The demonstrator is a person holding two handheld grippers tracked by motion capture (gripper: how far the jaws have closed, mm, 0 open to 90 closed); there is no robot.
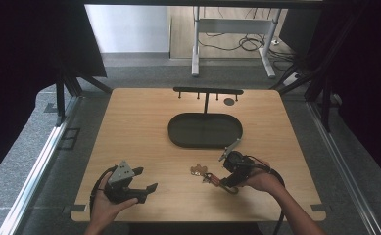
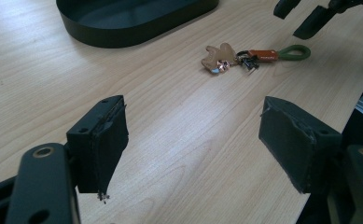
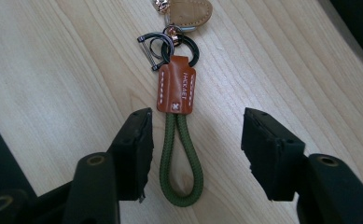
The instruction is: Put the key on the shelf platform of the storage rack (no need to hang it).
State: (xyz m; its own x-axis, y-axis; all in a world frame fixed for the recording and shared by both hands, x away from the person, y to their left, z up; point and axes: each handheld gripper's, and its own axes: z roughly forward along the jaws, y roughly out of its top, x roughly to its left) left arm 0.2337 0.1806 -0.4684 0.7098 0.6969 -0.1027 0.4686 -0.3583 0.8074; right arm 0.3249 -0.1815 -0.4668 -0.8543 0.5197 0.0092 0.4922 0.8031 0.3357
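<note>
I am looking at a wooden desk point(image 1: 144, 127) from above, with a keychain point(image 1: 208, 176) lying flat in the lower centre of the frame, in front of a dark oval tray point(image 1: 205, 130).

My right gripper point(image 1: 223, 174) sits just right of the keychain in the high view, far nearer to it than my left gripper point(image 1: 146, 181), which rests well apart at lower left.

In the right gripper view, the keychain's green cord loop point(image 3: 181, 161) lies between my two fingers point(image 3: 135, 149), spread wide with nothing held. The loop sits closer to the finger on the left of the frame, with a clear gap to the finger on the right. The keychain's long axis runs straight up the frame, away from me: loop nearest, then an orange leather tab point(image 3: 177, 91), then dark metal rings point(image 3: 170, 46), then a tan charm point(image 3: 188, 11) at the top edge.

In the left gripper view, my left fingers point(image 2: 102, 140) are also spread wide and empty, with the keychain in the upper right of the frame.

I judge that closing the right fingers across the cord would catch it.
</note>
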